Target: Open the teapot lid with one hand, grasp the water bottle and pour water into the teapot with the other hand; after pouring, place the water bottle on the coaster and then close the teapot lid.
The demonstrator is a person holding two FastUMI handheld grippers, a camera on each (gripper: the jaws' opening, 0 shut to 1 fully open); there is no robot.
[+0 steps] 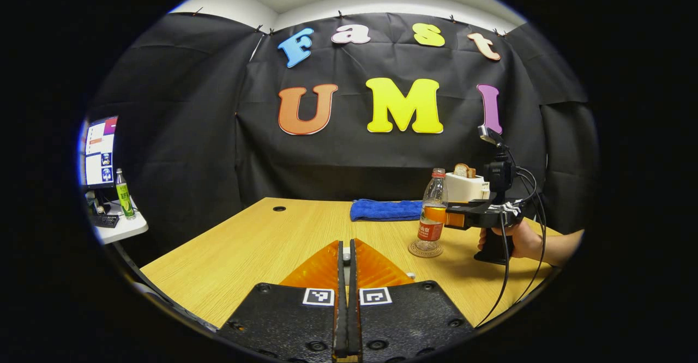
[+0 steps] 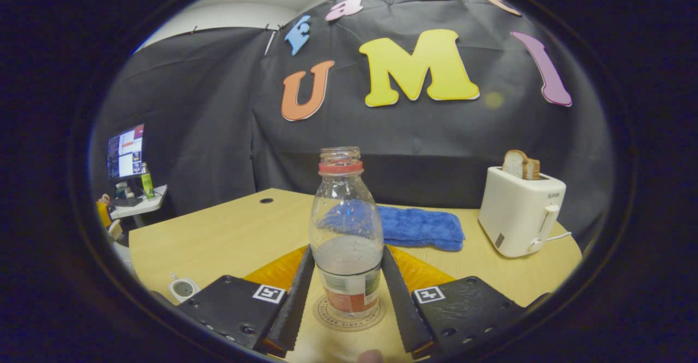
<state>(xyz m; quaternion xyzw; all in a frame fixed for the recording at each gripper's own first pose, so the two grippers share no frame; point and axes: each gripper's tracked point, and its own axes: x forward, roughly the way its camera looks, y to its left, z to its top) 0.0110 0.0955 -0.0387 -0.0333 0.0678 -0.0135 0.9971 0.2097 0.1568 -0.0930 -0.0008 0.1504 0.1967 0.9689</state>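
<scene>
Clear plastic bottle (image 2: pixel 346 232) is standing upright on the coaster (image 2: pixel 349 315) on the bench (image 1: pixel 262 243), cap off, water low. Right gripper (image 2: pixel 346 292) has its jaws spread either side of it, maybe touching, not squeezing. I'd back straight out, level, so nothing clips it. Left gripper (image 1: pixel 347 276) hangs low over the bench, jaws clenched on something small, can't tell what.

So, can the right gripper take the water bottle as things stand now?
Probably yes: the right gripper has a finger on each side of the water bottle standing on the coaster, with nothing between.
</scene>
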